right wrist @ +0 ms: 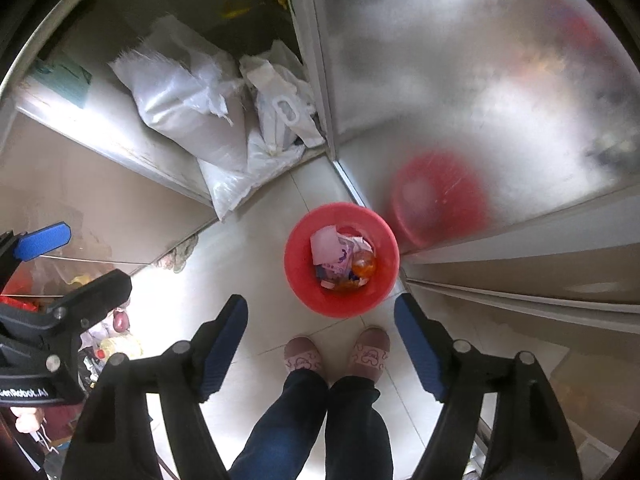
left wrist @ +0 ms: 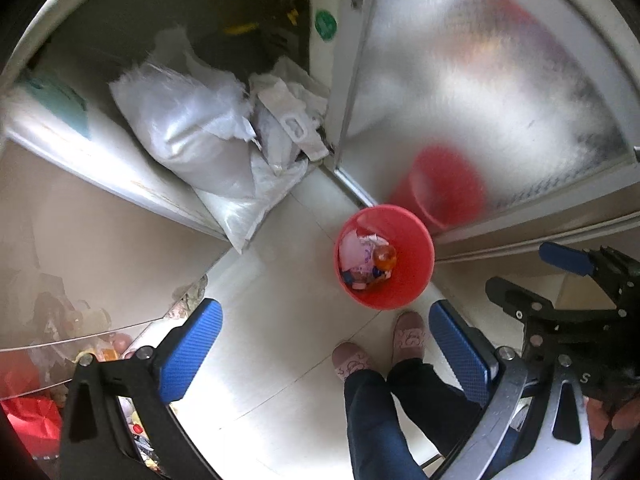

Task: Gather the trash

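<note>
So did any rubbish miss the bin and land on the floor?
No. The wrappers and orange bottle sit inside the round red plastic bin, which stands upright on pale floor tiles. No rubbish lies around it.

free: floor [right wrist: 248,240] left of bin [right wrist: 304,280] | blocked: sacks [right wrist: 188,112], glass door [right wrist: 460,80]

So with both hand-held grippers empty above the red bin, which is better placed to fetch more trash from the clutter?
Probably the left hand-held gripper: open, empty, on the side of the clutter under the glass table. The right hand-held gripper, also open, sits nearer the red bin.
</note>
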Available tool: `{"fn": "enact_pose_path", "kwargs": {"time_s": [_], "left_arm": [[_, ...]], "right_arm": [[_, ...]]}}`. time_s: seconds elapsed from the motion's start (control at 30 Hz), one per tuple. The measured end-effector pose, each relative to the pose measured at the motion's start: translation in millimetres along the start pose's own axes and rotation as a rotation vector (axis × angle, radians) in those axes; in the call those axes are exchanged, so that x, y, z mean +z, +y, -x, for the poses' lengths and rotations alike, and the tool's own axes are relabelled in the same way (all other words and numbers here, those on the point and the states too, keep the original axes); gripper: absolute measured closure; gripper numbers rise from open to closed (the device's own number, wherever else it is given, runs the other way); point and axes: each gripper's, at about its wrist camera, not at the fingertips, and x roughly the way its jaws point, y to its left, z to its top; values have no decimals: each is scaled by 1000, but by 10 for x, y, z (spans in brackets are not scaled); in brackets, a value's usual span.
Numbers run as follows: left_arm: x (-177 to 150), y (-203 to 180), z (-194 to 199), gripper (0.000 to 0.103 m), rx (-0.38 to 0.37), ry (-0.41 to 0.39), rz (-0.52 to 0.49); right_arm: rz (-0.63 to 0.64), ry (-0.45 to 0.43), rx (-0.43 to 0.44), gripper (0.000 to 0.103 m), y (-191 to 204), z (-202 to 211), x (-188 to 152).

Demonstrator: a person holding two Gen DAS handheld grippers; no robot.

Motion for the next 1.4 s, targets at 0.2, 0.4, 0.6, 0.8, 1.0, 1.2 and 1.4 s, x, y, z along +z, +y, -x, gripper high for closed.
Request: {"fn": "enact_pose_path", "kwargs": {"time_s": [0.2,0.4,0.6,0.8,1.0,1.2,1.4], "left_arm": [[28,-20,735,1,19,-78,40],[104,-44,1676,1,53,-204,60],[112,-91,2485,1,62,-305,71],[147,-170,3227,1,38,-422,91],[163,-279,3778,1,-1,-529,82],[140,-469,4073,1,-9,-581,36],[76,-644,4253,1,-32,-611,-11]], "right_arm": [[-14,-104,-4,9,66,725,10],[1,-209,6,3,147,1513,75],[60,-310,8,3,234,2260,160],[84,-437,-22,1,283,3005,141],[91,-555,-59,1,267,3575,70],[88,-640,-108,1,191,3885,9],[57,-677,-140,1,122,4079,-92]]}}
